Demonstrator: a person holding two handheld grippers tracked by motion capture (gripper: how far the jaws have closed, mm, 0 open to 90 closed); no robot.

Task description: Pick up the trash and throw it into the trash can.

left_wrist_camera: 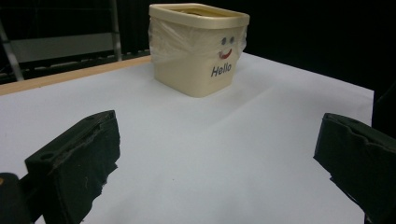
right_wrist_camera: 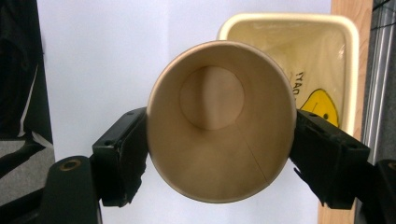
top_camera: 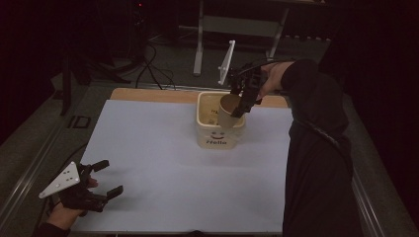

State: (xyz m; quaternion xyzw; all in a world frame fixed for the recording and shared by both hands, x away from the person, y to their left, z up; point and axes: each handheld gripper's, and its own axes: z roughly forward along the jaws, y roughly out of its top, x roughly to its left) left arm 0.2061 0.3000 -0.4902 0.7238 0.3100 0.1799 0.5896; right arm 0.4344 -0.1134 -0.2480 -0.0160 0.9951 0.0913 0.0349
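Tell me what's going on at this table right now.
A person works with a gripper in each hand. The right gripper has its jaws shut on a brown paper cup, squeezed at the sides, and holds it over a cream bin lined with a plastic bag and printed "Hello". The left gripper sits open and empty near the front edge of the white table cover, apart from the bin.

We see the cup [right_wrist_camera: 219, 126] squeezed out of round and hiding most of the bin [right_wrist_camera: 348, 70] behind it. The print inside the bin is cut off, perhaps a yellow face. From the left gripper view the bin's [left_wrist_camera: 198, 51] inside stays hidden.
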